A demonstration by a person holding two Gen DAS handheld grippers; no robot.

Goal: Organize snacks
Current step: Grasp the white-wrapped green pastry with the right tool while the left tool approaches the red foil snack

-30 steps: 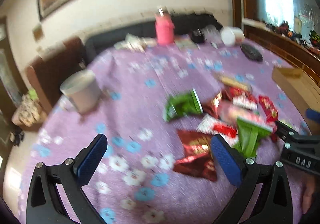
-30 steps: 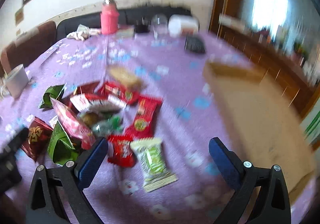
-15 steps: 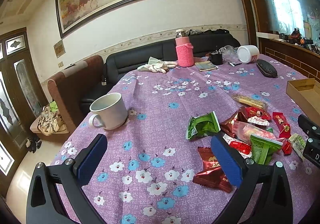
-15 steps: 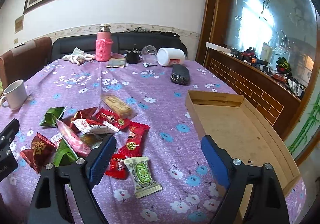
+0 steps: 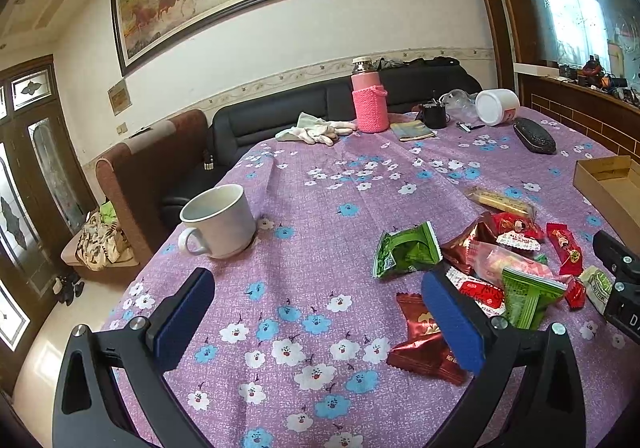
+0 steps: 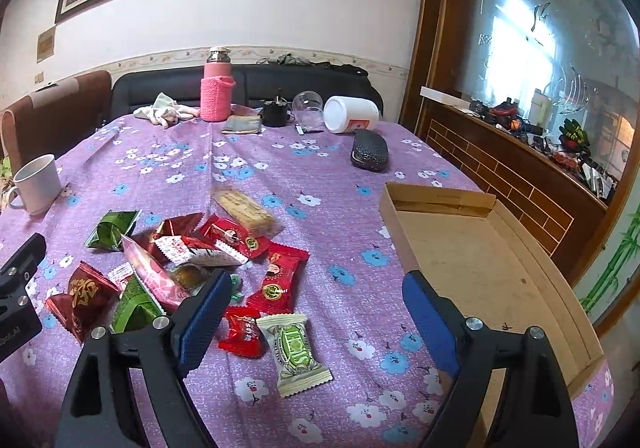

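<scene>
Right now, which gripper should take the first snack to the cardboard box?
Probably right. The right gripper is open, just above the pale green-and-white packet, with the empty cardboard box beside it. The left gripper sits farther from the box.

Left gripper [image 5: 318,322], right gripper [image 6: 316,318]: jaws wide apart.

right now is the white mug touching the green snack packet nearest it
Apart. The left wrist view shows the white mug and the green snack packet separated by a wide stretch of bare purple tablecloth.
</scene>
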